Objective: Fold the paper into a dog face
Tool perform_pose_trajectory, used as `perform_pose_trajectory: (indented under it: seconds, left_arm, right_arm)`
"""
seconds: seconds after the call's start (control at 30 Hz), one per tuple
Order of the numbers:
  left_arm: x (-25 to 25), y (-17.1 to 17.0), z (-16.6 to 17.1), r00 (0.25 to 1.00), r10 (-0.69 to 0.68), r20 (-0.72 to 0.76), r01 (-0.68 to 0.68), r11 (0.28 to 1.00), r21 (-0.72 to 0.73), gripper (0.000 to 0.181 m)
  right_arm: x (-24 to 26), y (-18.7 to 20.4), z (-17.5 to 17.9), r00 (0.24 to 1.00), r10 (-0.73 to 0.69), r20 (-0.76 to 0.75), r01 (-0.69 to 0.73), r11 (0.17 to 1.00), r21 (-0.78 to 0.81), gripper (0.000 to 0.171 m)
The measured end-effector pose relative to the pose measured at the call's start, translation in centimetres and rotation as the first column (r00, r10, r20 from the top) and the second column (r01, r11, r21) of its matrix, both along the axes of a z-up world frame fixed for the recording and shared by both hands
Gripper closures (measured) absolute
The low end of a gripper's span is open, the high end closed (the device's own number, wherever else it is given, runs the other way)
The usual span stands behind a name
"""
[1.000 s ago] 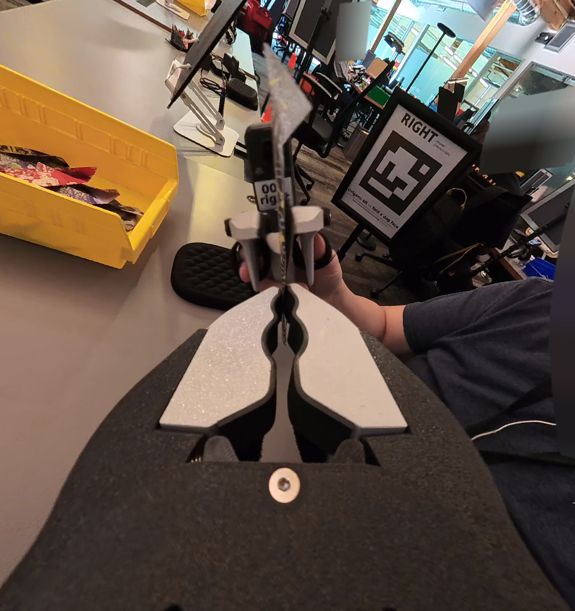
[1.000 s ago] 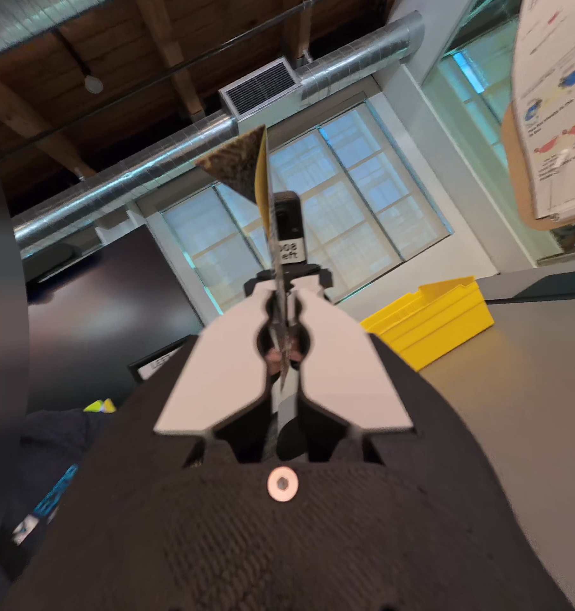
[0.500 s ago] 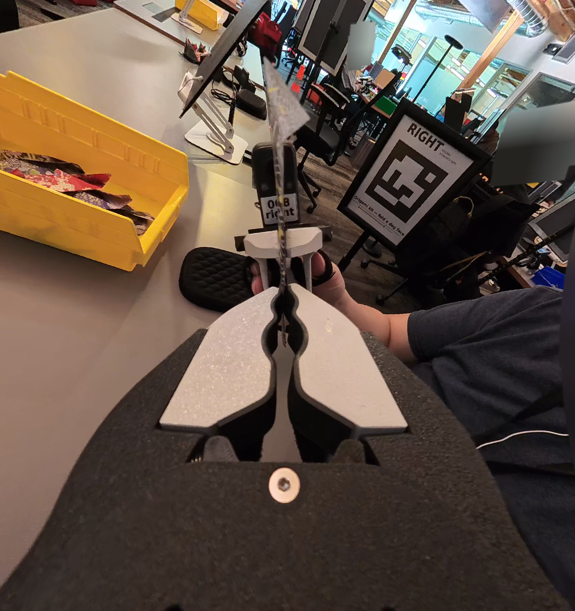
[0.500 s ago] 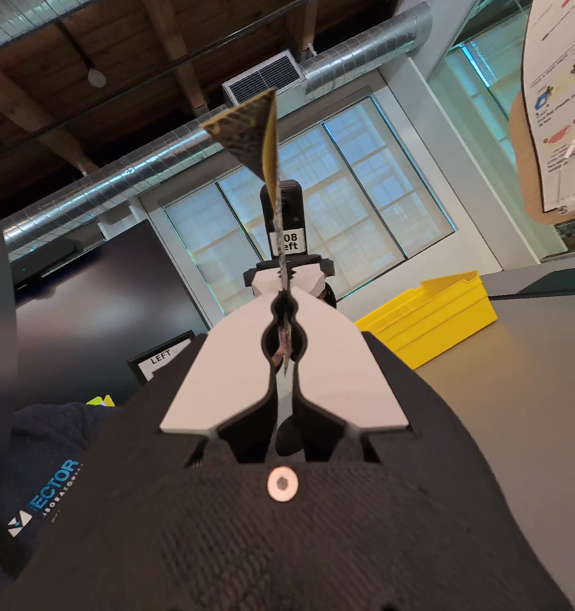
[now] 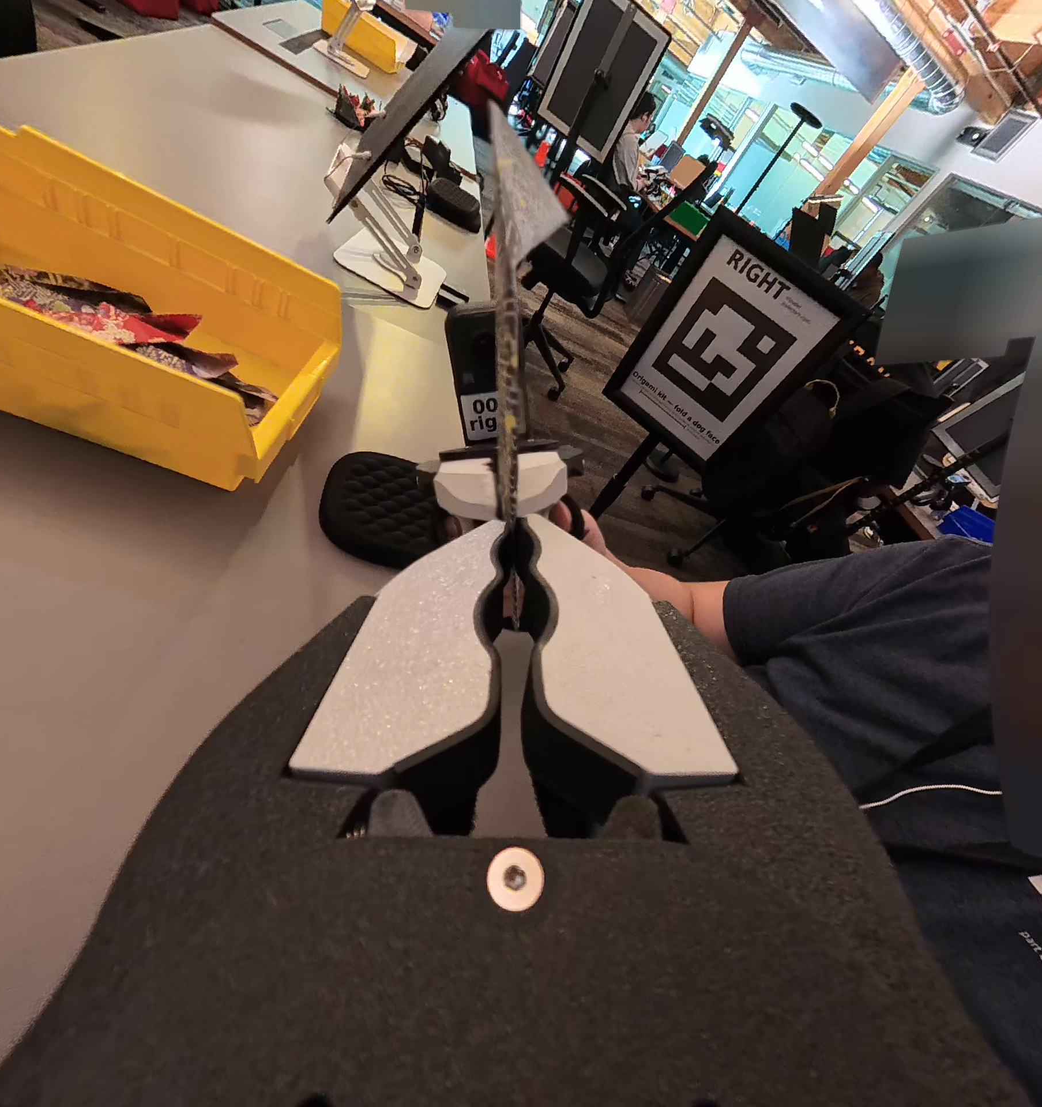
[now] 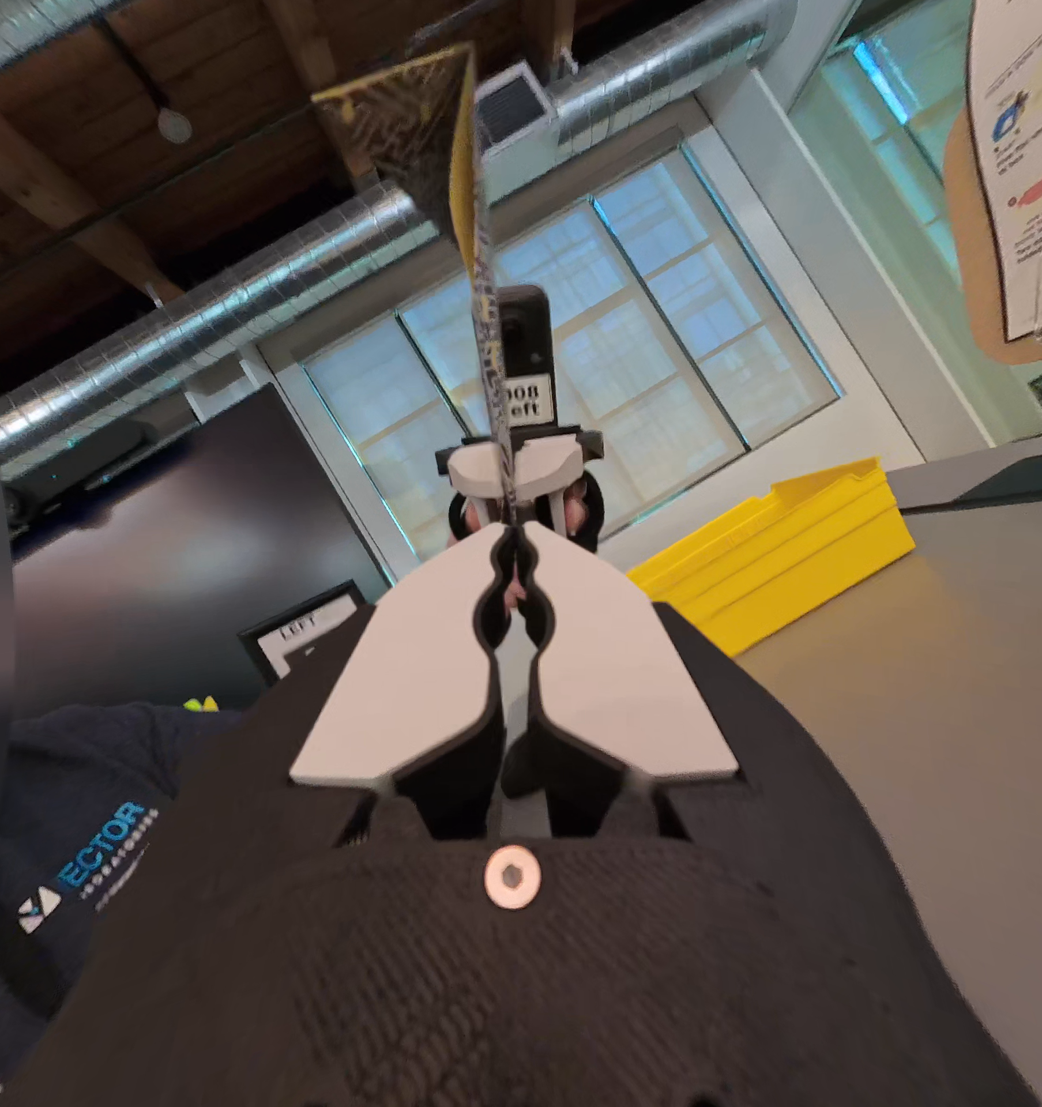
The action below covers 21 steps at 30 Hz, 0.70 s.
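A folded, dark patterned paper (image 5: 518, 197) with a yellow underside stands edge-on in the air between both grippers. My left gripper (image 5: 513, 530) is shut on its lower edge. The right gripper faces it, just behind, also clamped on the paper (image 5: 500, 491). In the right wrist view my right gripper (image 6: 513, 533) is shut on the same paper (image 6: 434, 138), whose triangular flap bends left at the top. The left gripper (image 6: 509, 473) shows just beyond, held by a hand.
A yellow bin (image 5: 147, 371) with several folded papers sits on the grey table (image 5: 87, 599) to the left. A black padded rest (image 5: 380, 509) lies behind the grippers. A framed sign on a stand (image 5: 728, 353) is at right. A person's arm (image 5: 836, 629) is close at right. My left and right fingertips are right by each other.
Both grippers have risen and come closer together while holding the paper. The paper's top flap now reaches higher in both views. Both stay shut.
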<state>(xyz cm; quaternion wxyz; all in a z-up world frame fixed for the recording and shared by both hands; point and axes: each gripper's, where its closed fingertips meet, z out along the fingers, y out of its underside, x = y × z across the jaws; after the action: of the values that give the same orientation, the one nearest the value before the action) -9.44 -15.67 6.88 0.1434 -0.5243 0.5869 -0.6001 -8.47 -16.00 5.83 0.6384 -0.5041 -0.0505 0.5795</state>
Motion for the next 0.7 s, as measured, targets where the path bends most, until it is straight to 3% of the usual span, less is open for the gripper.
perform_pose_trajectory:
  seconds: [0.03, 0.17, 0.33, 0.43, 0.5, 0.6, 0.7]
  left_arm:
    - [-0.2, 0.2, -0.5, 1.0, 0.0, -0.027, 0.0, 1.0, 0.017, 0.181]
    - [-2.2, 0.4, -2.2, 0.989, -0.044, -0.144, 0.057, 0.994, 0.093, 0.181]
    - [-5.3, 1.4, -4.4, 0.93, -0.105, -0.352, 0.182, 0.964, 0.193, 0.181]
    - [-6.2, 1.7, -5.6, 0.87, -0.142, -0.471, 0.267, 0.941, 0.21, 0.181]
    - [-6.5, 1.8, -6.3, 0.829, -0.164, -0.534, 0.323, 0.921, 0.219, 0.181]
    - [-6.5, 2.7, -7.0, 0.788, -0.159, -0.595, 0.364, 0.9, 0.241, 0.181]
    - [-6.1, 3.7, -6.7, 0.78, -0.161, -0.605, 0.355, 0.909, 0.217, 0.181]
  right_arm:
    - [-0.3, 0.1, -0.5, 0.999, 0.009, 0.035, -0.008, 1.0, -0.015, 0.17]
    - [1.2, -0.8, -0.4, 0.987, -0.044, 0.157, 0.042, 0.999, 0.019, 0.112]
    - [6.6, -1.4, 3.1, 0.939, -0.131, 0.319, 0.082, 0.983, 0.164, 0.122]
    - [5.3, 0.0, 4.1, 0.897, 0.067, 0.437, -0.121, 0.988, 0.097, 0.121]
    - [3.0, 1.1, 3.4, 0.812, 0.205, 0.547, -0.261, 0.965, 0.026, 0.126]
    - [0.8, 3.3, 0.2, 0.629, 0.353, 0.692, -0.357, 0.923, -0.147, 0.13]
    - [-0.9, 3.0, -2.3, 0.476, 0.55, 0.686, -0.492, 0.813, -0.312, 0.137]
